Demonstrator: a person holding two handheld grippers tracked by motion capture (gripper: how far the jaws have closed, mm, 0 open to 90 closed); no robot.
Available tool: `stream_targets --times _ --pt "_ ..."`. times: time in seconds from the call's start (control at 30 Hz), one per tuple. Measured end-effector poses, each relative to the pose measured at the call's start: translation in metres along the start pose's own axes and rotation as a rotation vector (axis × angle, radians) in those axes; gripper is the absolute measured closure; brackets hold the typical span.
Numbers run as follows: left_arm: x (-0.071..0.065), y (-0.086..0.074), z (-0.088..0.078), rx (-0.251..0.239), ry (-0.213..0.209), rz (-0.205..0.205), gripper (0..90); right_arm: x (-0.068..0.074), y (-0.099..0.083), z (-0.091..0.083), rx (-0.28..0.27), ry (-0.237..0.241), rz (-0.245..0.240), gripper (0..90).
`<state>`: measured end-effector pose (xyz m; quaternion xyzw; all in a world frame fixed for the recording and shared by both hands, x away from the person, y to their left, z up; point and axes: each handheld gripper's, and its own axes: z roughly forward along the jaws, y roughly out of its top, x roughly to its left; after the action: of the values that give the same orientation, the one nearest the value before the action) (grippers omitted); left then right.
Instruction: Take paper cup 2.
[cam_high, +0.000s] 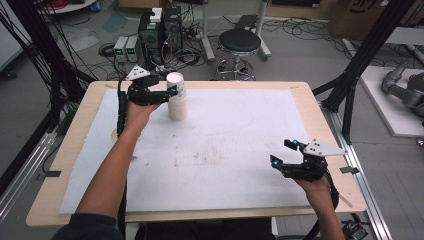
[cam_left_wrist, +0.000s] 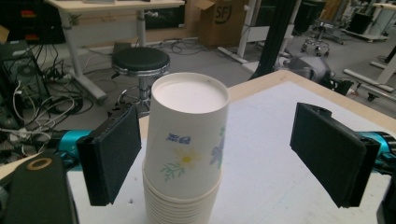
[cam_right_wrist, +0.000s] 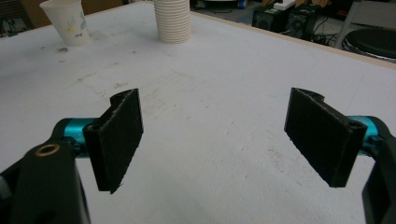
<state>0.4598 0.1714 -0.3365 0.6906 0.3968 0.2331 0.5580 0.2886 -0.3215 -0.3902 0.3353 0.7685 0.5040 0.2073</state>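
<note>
A stack of upturned white paper cups stands at the table's far left. Its top cup, printed with flowers, sits tilted on the stack. My left gripper reaches level around that top cup. In the left gripper view my left gripper is open: one pad is close beside the cup and the other pad stands well clear. My right gripper hovers open over the near right of the white mat with nothing between its jaws. A single upright flowered cup stands on the mat beside the stack.
The white mat covers most of the wooden table. Beyond the far edge are a black stool, computer boxes and loose cables on the floor. Black frame posts rise at both sides.
</note>
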Motion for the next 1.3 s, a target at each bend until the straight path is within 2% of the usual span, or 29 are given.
stream_targets --times 0.2,0.33,0.53,0.87,1.17,1.3 --pt "0.001 0.003 0.015 0.019 0.032 0.017 16.3 0.0 0.0 -0.001 -0.003 -0.001 -0.002 19.9" --pt "0.003 0.006 0.024 0.03 0.067 0.005 16.5 0.0 0.0 0.0 0.0 0.001 0.001 19.9" --pt "0.005 0.009 0.037 0.044 0.059 -0.003 16.5 -0.001 0.0 0.0 0.003 0.002 0.002 19.9" --pt "0.008 0.002 0.053 0.081 0.08 -0.009 17.0 0.0 -0.001 -0.001 0.007 0.004 0.007 19.9" --pt "0.007 0.001 0.055 0.091 0.062 0.042 31.8 -0.002 -0.002 -0.001 0.009 -0.003 0.008 19.9" --pt "0.007 0.002 0.055 0.086 0.063 0.045 32.2 -0.001 -0.002 -0.001 0.01 -0.002 0.011 19.9"
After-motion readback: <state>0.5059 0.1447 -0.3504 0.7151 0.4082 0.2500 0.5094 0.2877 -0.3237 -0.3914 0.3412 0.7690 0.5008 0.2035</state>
